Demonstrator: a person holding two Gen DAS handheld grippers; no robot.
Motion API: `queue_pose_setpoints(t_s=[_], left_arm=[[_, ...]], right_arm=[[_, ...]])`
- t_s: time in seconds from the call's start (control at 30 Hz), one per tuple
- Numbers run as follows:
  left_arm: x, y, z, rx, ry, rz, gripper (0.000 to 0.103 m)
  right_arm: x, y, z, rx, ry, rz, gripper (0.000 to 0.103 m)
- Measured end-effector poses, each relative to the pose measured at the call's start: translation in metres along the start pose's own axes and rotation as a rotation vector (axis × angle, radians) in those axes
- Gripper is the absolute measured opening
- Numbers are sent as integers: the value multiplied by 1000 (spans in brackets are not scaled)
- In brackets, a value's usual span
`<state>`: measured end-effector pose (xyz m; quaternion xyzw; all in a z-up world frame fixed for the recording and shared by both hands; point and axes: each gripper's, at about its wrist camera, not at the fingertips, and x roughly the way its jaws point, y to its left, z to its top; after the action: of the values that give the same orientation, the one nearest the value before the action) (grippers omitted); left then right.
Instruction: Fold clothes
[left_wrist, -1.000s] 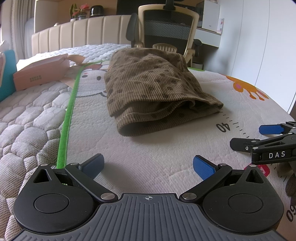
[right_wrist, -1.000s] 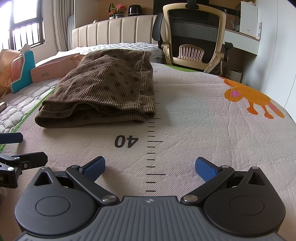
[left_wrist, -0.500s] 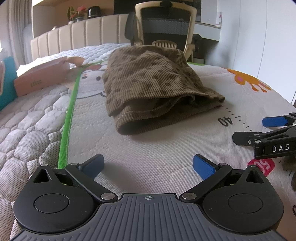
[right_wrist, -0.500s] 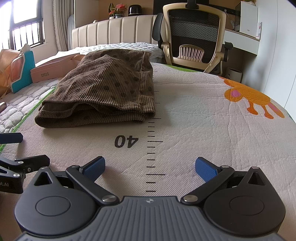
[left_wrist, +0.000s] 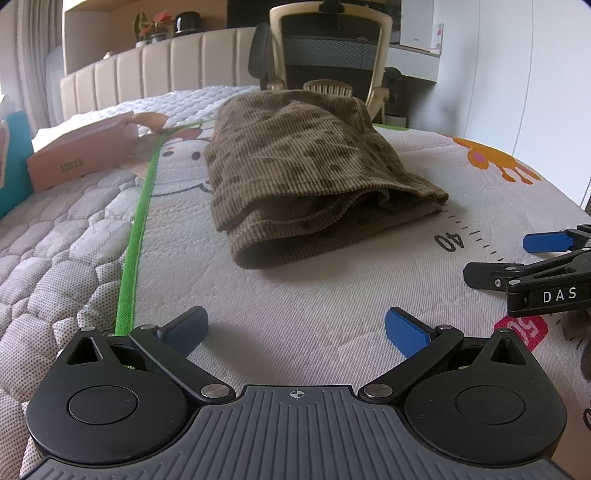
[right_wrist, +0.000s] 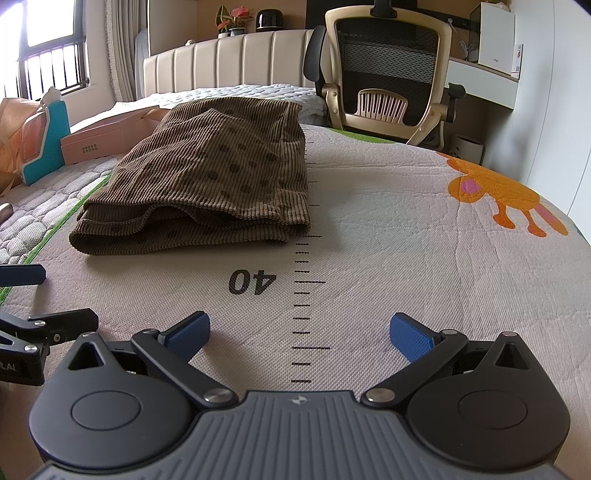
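A brown corduroy garment with dark dots lies folded in layers on the printed mat; it also shows in the right wrist view. My left gripper is open and empty, low over the mat a short way in front of the garment's near edge. My right gripper is open and empty over the ruler marks by the "40". Each gripper shows at the edge of the other's view, the right one and the left one.
A pink box and a teal object lie on the quilted bed at the left. An office chair stands behind the mat, beside a desk. A green strip borders the mat's left side.
The left gripper has moved slightly closer to the garment and tilted up a little. The right gripper has stayed almost still. Both stay open.
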<state>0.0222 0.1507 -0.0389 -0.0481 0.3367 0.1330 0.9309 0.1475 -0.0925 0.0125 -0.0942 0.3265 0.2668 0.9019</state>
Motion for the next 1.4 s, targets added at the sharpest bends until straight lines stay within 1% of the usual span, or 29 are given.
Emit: queue_pose_setpoints(t_s=[0.4, 0.7, 1.17, 1.27, 1.4], left_arm=[[-1, -1, -1, 1, -2, 10, 103], [-2, -3, -1, -2, 1, 33, 103], [2, -1, 4, -5, 25, 22, 103], [4, 0, 7, -8, 34, 23, 103], [8, 3, 11, -20, 43, 25, 103]], right_arm=[[0, 0, 1, 1, 0, 1, 103], [-1, 1, 0, -1, 0, 4, 103], [-3, 2, -1, -8, 3, -1, 103], [-4, 6, -2, -28, -1, -16, 103], [-6, 15, -3, -110, -32, -49, 103]])
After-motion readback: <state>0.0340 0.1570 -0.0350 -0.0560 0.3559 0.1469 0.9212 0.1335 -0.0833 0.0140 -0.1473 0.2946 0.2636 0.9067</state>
